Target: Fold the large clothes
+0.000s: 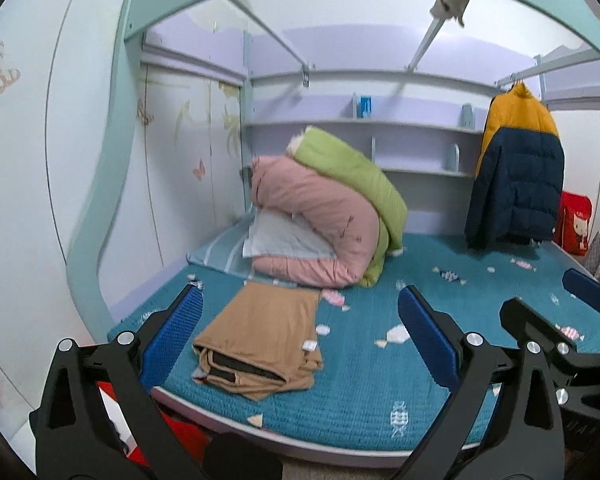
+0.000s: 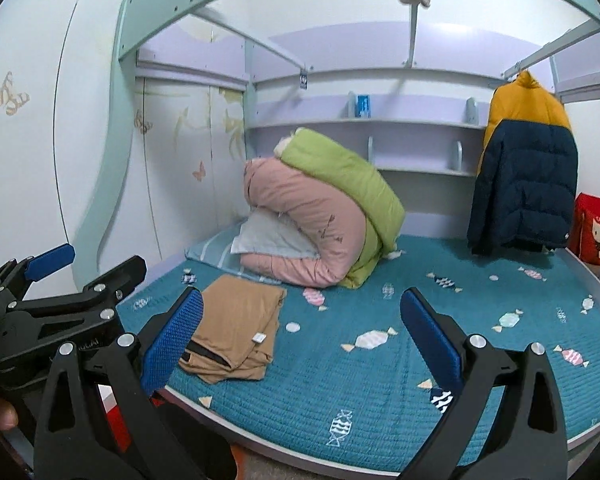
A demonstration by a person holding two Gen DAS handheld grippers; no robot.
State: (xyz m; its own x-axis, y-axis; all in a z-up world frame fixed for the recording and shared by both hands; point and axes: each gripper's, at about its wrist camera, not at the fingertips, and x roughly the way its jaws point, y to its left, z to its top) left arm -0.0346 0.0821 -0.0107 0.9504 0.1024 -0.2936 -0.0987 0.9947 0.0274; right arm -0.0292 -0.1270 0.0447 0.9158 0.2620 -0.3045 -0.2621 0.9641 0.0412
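A folded tan garment (image 1: 260, 336) lies on the teal bed cover (image 1: 380, 380) near the bed's front left edge; it also shows in the right wrist view (image 2: 236, 328). My left gripper (image 1: 300, 340) is open and empty, held off the front of the bed, with the garment between its blue pads. My right gripper (image 2: 304, 340) is open and empty, a little to the right of the garment. Each gripper shows in the other's view: the right one (image 1: 560, 308) at the right edge, the left one (image 2: 80, 264) at the left edge.
A pile of pink (image 1: 312, 220) and green quilts (image 1: 352, 176) sits at the back of the bed. A yellow and navy puffer jacket (image 1: 516, 164) hangs at the back right. A red bag (image 1: 576, 224) stands beside it. Shelves line the back wall.
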